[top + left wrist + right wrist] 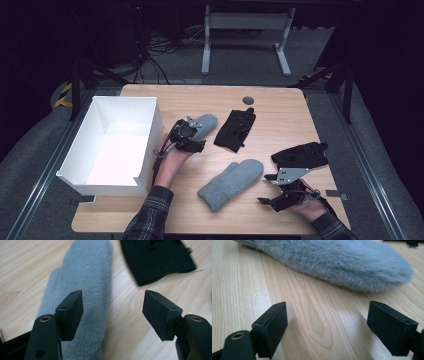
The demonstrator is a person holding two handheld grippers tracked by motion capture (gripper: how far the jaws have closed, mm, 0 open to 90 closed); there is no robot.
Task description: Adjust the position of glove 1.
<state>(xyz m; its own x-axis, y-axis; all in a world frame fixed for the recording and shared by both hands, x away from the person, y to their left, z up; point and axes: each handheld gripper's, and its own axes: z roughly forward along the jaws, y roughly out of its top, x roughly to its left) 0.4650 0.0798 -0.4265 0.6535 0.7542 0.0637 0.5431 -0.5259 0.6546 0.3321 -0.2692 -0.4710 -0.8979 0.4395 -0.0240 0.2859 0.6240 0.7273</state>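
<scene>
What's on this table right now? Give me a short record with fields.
table: light wood
box: white, open-topped, at the left edge
grey mittens: one by the left tool, one at front centre
black gloves: one at centre, one at right
left tool: open over a grey mitten
right tool: open, nothing between its jaws

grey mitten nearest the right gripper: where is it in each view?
High view: the front grey mitten lies low centre, left of the right gripper.
Left gripper view: I can't place it; the grey mitten there is the other one, under the left gripper.
Right gripper view: across the top, beyond the open jaws.
Shared landmark: the wooden table.
</scene>
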